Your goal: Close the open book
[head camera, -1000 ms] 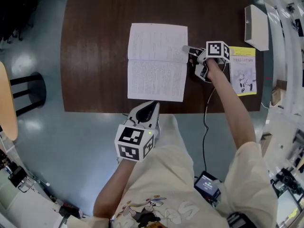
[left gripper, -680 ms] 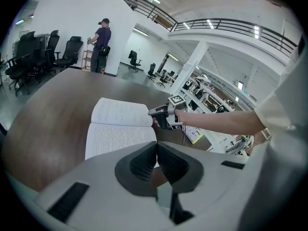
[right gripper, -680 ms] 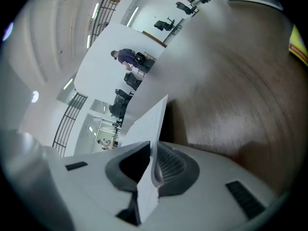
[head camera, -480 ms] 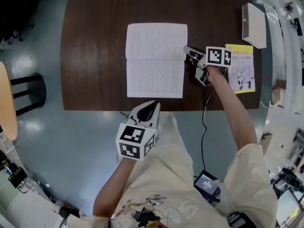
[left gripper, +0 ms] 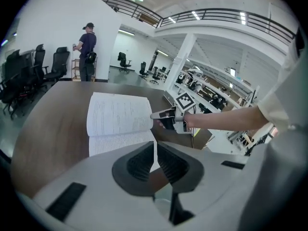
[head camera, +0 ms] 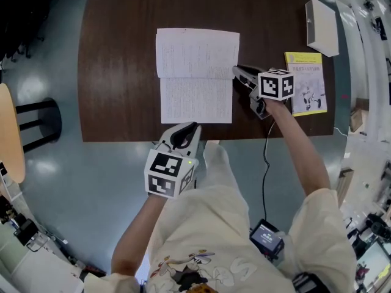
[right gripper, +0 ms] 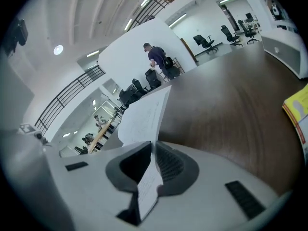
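Print on open book (head camera: 197, 75) and yellow booklet (head camera: 305, 84) too small to read

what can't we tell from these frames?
- Book cover and title: face down, hidden in every view.
- Number of pages in the right tool, whose jaws are closing on them: its own pads hide the edges in the right gripper view.
- Page print: too small in the head view.
- Yellow booklet: cut off by the frame edge in the right gripper view.

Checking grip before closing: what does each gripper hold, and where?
The right gripper, fingers closing, pinches a page of the open book by its edge; the left gripper holds nothing.
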A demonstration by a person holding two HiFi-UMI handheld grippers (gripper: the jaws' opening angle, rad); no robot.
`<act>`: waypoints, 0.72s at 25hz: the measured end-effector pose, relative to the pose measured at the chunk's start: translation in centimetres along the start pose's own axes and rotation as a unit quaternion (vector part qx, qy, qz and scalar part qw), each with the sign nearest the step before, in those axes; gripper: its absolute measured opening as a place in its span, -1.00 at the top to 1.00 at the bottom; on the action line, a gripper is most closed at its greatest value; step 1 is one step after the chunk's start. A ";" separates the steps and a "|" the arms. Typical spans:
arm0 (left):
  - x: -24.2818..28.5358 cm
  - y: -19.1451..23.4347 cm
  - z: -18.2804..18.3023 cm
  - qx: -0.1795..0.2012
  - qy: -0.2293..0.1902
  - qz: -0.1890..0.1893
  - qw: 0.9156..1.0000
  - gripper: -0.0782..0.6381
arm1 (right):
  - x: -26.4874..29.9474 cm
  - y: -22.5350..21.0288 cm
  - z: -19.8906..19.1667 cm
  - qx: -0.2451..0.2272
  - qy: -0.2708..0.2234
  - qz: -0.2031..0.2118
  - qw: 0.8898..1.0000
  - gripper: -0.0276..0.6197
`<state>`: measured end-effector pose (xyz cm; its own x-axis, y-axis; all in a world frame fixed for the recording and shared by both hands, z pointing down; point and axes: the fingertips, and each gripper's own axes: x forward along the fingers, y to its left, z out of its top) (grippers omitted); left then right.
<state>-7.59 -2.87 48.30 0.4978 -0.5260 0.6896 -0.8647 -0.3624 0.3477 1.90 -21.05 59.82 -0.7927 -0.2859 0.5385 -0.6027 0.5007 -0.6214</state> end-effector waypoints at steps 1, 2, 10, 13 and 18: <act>0.2 0.3 0.6 0.017 0.003 -0.003 1.000 0.74 | -0.2 0.2 -0.2 -0.010 0.003 -0.002 1.000 0.78; 0.4 0.7 1.3 0.036 0.006 -0.007 0.999 0.71 | -0.3 0.3 -0.4 -0.019 0.005 -0.004 1.000 0.79; 4.0 2.6 7.5 0.179 0.039 -0.014 0.983 0.62 | -0.7 0.5 -0.6 -0.011 -0.012 -0.005 1.000 0.79; 5.9 2.8 8.5 0.221 0.073 -0.034 0.972 0.52 | -0.9 0.9 -0.9 -0.024 -0.015 -0.004 1.000 0.80; 8.8 3.2 8.9 0.301 0.129 -0.061 0.943 0.38 | -1.4 1.5 -1.2 -0.091 -0.011 -0.008 0.996 0.80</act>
<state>-5.36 -15.56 49.84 0.4905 -0.2759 0.8266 -0.5685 -0.8202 0.0636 2.21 -18.94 58.81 -0.7866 -0.3106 0.5337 -0.5895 0.6351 -0.4992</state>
